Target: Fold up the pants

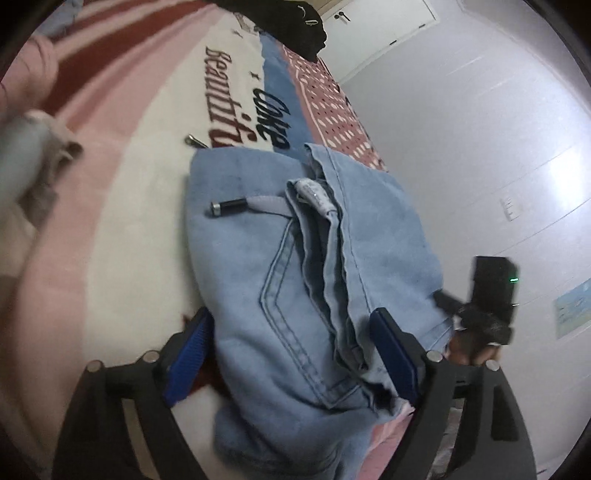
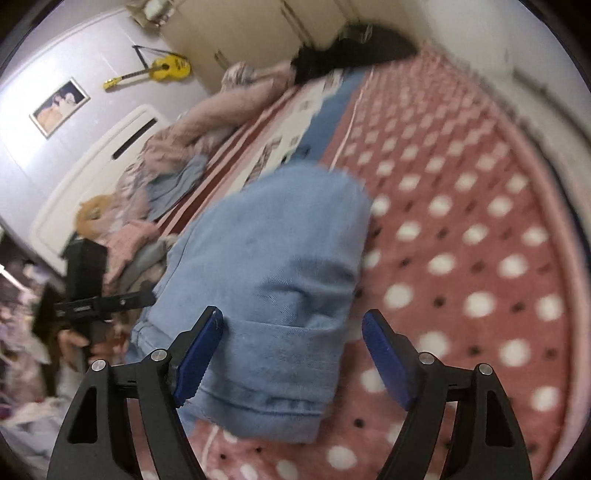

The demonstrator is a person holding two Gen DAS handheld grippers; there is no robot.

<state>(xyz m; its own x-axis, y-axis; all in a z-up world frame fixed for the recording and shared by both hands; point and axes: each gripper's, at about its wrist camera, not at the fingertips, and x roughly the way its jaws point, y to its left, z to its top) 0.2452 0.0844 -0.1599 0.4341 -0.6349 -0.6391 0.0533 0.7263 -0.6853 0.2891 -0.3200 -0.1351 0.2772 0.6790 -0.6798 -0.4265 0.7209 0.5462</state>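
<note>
Light blue denim pants (image 1: 295, 266) lie folded into a compact bundle on the bed blanket (image 1: 122, 206), waistband and a drawstring tip (image 1: 229, 206) on top. My left gripper (image 1: 291, 354) is open, its blue pads on either side of the bundle's near end. In the right wrist view the same pants (image 2: 273, 258) lie on the pink polka-dot blanket (image 2: 461, 258). My right gripper (image 2: 293, 354) is open and empty over the hem end. The other gripper shows at the left edge of this view (image 2: 88, 295).
A black garment (image 1: 291, 22) lies at the far end of the bed. A heap of pink and grey clothes (image 2: 166, 166) and a plush toy (image 2: 92, 218) sit along the bed's left side. A small metal clip (image 1: 195, 141) lies on the blanket beyond the pants.
</note>
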